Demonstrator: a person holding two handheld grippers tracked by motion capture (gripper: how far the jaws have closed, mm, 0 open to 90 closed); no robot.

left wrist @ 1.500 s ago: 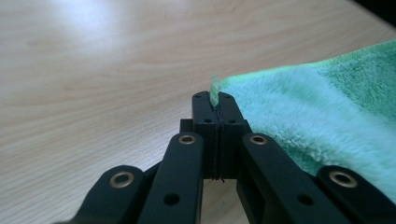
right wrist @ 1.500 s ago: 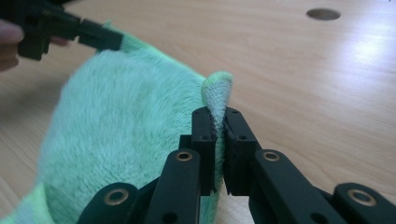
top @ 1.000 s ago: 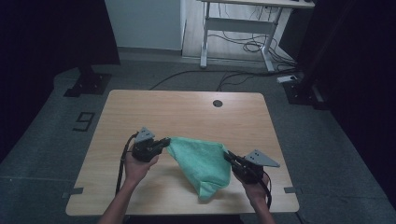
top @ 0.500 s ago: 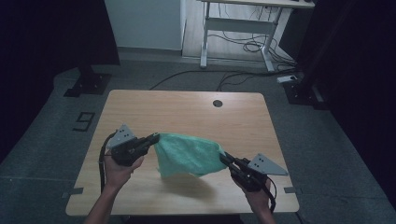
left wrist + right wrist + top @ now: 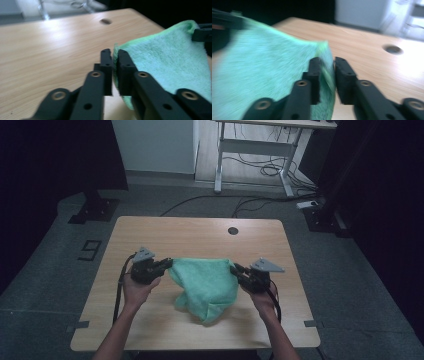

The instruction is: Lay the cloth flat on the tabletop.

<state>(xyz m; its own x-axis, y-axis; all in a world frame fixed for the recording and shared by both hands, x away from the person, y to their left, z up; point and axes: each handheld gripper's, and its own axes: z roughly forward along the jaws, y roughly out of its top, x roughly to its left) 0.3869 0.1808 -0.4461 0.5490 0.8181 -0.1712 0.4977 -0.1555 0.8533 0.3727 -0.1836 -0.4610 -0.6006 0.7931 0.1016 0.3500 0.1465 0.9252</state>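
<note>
We see a green towel (image 5: 205,285), a fluffy mint-coloured cloth, stretched between our two grippers over the middle of the table (image 5: 150,232), nearer its near edge; its top hem runs taut from one gripper to the other while the rest sags in loose folds, and the lowest fold seems to reach the tabletop. Our left gripper (image 5: 167,264) has a top corner of the towel between its jaws, which have just been opening a little; in the left gripper view the cloth sits in the narrow gap (image 5: 114,62). Our right gripper (image 5: 235,268) has the other top corner, its jaws likewise just easing apart with the cloth between them (image 5: 327,67). The right gripper view is blurred, so whether the pads press the cloth is hard to make out. The table is pale wood with a round cable hole (image 5: 232,230) near its far edge; around it lies grey floor, dark curtains and a white desk frame (image 5: 252,150) with cables
</note>
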